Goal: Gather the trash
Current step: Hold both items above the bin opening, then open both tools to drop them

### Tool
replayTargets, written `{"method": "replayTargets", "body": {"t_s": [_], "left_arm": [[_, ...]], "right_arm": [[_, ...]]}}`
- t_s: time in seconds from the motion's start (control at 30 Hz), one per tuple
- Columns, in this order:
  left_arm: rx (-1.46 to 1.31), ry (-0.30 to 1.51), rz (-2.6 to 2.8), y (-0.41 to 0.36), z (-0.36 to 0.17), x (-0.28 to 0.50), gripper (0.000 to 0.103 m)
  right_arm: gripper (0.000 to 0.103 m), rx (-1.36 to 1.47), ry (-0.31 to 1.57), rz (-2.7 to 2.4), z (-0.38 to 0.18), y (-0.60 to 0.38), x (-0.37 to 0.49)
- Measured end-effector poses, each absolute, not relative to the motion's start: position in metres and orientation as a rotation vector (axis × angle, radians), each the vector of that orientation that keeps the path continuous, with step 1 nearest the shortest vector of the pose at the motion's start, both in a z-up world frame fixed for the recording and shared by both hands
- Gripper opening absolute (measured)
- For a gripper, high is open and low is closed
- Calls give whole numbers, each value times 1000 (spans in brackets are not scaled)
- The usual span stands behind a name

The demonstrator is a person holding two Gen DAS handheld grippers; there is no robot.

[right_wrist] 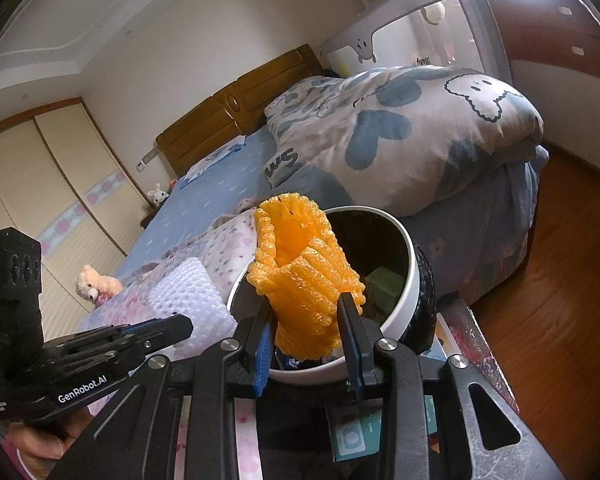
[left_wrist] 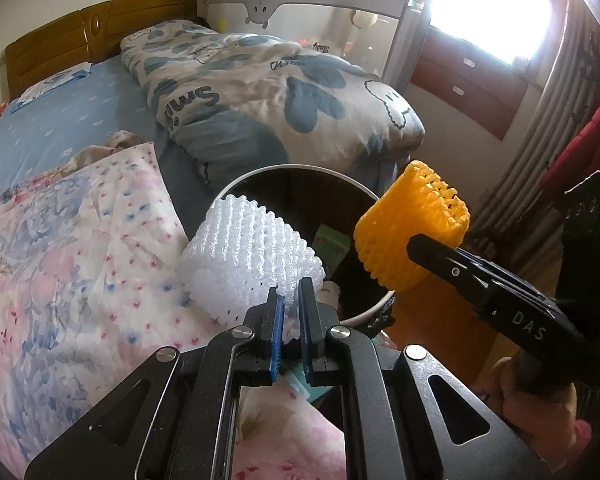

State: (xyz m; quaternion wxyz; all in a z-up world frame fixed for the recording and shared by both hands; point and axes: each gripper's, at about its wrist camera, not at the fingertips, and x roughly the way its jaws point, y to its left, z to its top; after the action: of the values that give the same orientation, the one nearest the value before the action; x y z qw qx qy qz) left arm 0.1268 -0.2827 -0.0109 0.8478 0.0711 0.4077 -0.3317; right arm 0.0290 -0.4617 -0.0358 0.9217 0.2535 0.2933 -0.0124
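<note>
Pinched at its lower edge in your left gripper (left_wrist: 294,320), the white foam net (left_wrist: 252,256) sits low centre, beside the bin (left_wrist: 374,306). Your right gripper (right_wrist: 308,340) clamps the orange foam net (right_wrist: 300,264) over the rim. Risk: springy foam bouncing out. Both grippers angle downward.

Left gripper (left_wrist: 294,300) pinching white foam net (left_wrist: 248,256), right gripper (left_wrist: 414,246) holding orange foam net (left_wrist: 412,224) over bin (left_wrist: 364,312)
</note>
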Motion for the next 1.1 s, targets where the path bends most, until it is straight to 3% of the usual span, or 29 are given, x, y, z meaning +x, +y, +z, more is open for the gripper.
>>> {"method": "replayTargets", "body": {"t_s": [1.1], "left_arm": [[168, 885, -675, -306, -21, 153, 7]], "right_arm": [[30, 497, 627, -34, -36, -477, 56]]}}
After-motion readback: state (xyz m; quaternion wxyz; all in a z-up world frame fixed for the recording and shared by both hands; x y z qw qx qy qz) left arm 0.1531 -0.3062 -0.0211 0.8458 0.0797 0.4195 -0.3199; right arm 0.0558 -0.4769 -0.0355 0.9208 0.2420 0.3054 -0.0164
